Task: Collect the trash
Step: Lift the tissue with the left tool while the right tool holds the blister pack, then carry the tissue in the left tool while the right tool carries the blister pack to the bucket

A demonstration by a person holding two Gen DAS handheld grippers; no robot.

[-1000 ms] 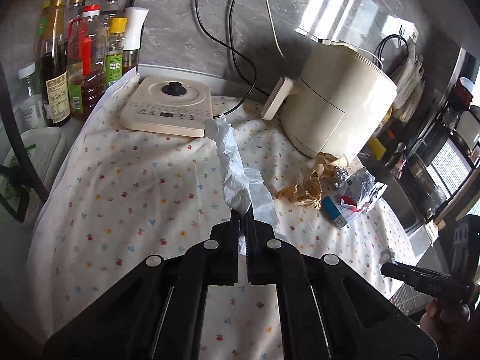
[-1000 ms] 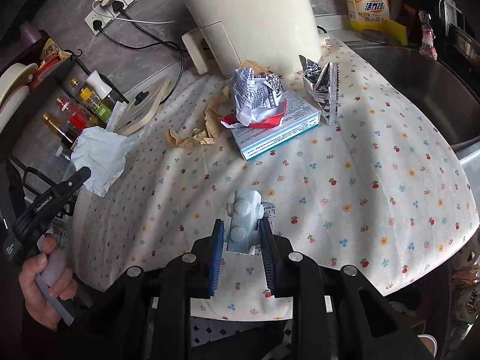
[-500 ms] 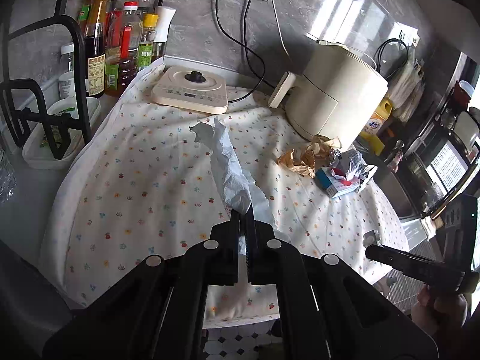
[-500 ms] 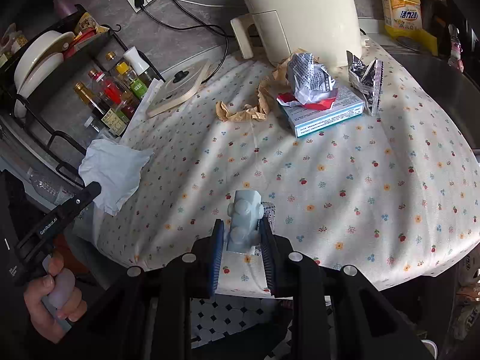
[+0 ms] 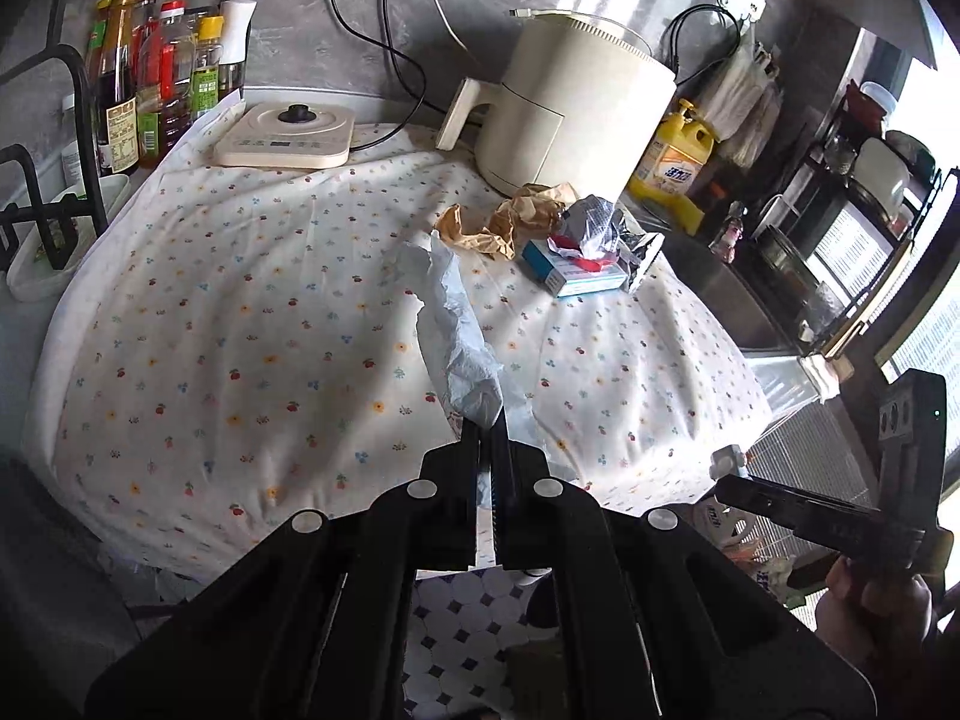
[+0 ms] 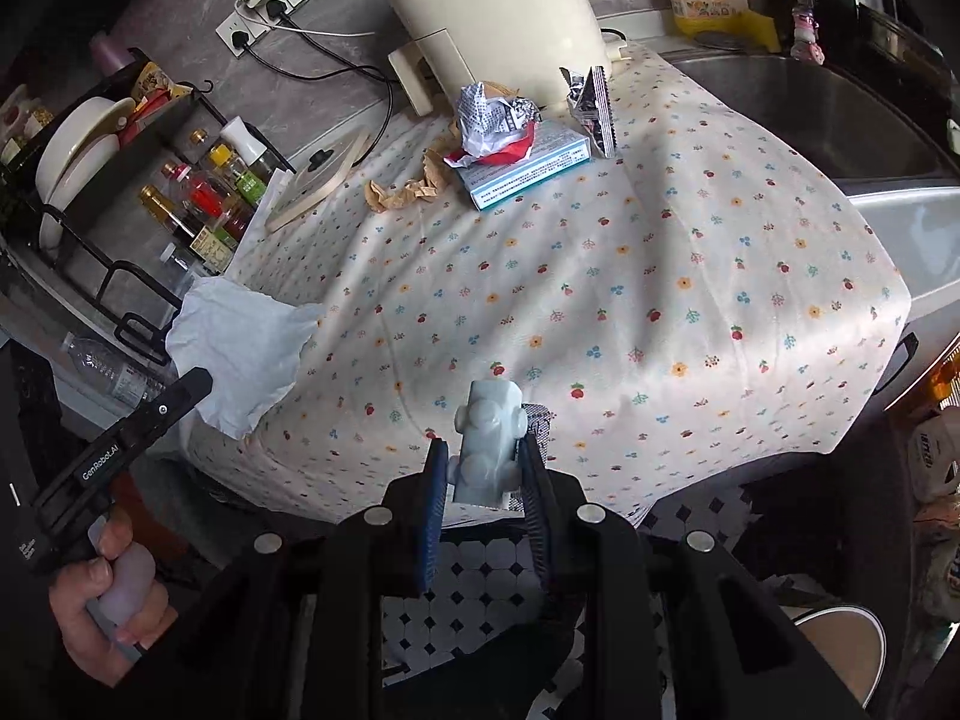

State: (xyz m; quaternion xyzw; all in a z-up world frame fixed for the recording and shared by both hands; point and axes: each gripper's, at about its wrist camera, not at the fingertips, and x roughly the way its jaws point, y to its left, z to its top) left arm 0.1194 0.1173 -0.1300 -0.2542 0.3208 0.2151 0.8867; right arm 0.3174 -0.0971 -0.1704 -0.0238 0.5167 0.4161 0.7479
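1. The left gripper was clenched on a crumpled white tissue, which stood up from its tips at the centre of the left wrist view.
2. In the right wrist view the same tissue hung at the left edge of the frame, over the corner of the floral cloth.
3. The right gripper was grasping a small pale grey knobbly plastic piece, upright between its blue pads at lower centre.
4. More trash lay in the upper middle of the right wrist view: crumpled brown paper, a blue-and-white box with a printed wrapper on top, and a foil packet just beside the box.
5. This pile sat just in front of the cream air fryer.
6. A hand gripped the left tool's handle at lower left.
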